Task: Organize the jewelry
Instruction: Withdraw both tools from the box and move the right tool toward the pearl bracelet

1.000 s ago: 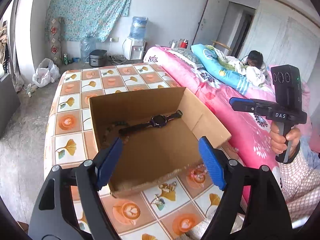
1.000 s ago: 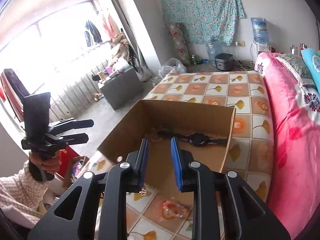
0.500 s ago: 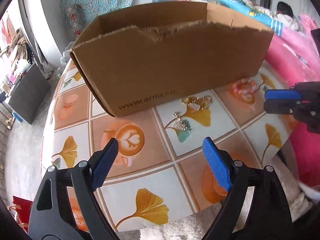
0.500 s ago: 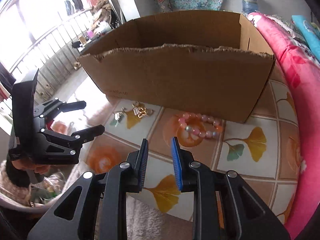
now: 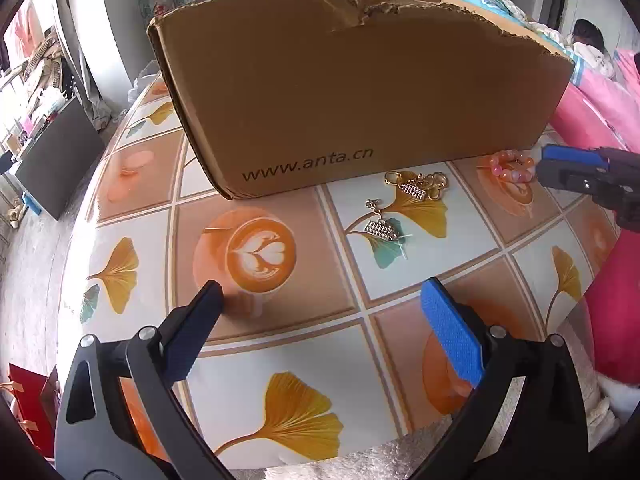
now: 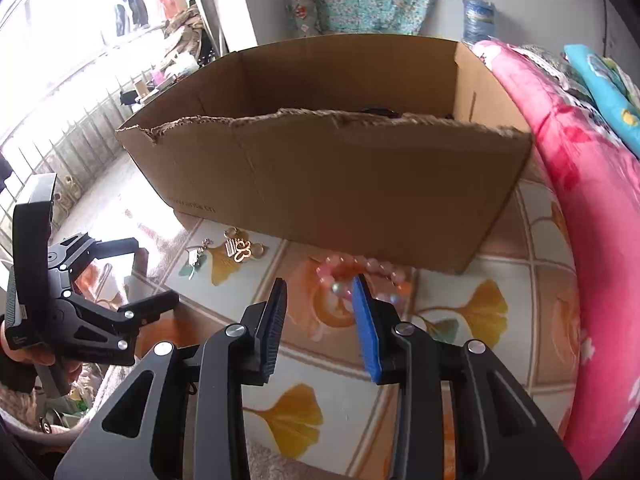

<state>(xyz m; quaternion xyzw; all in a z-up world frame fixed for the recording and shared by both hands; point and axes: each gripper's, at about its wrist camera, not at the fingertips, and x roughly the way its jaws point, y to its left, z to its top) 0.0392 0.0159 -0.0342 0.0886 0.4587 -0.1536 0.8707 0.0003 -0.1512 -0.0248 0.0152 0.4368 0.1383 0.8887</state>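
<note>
Here, both grippers' jaws opening, empty, over bare tabletop (image 5: 280,360) beside box (image 5: 360,92).

Cardboard box (image 5: 352,92): matt brown corrugated board, near top edge torn and rough. Table covering (image 5: 304,352): smooth, glossy printed sheet, glare towards its left edge. Charms (image 5: 416,188): shiny gold-toned metal. Bead bracelet (image 6: 360,270): glossy pink, translucent-looking beads. Gripper pads (image 5: 452,338): blue, finely ribbed, matt; arms black matt plastic. Bed cover (image 6: 592,200): soft pink cloth.
</note>
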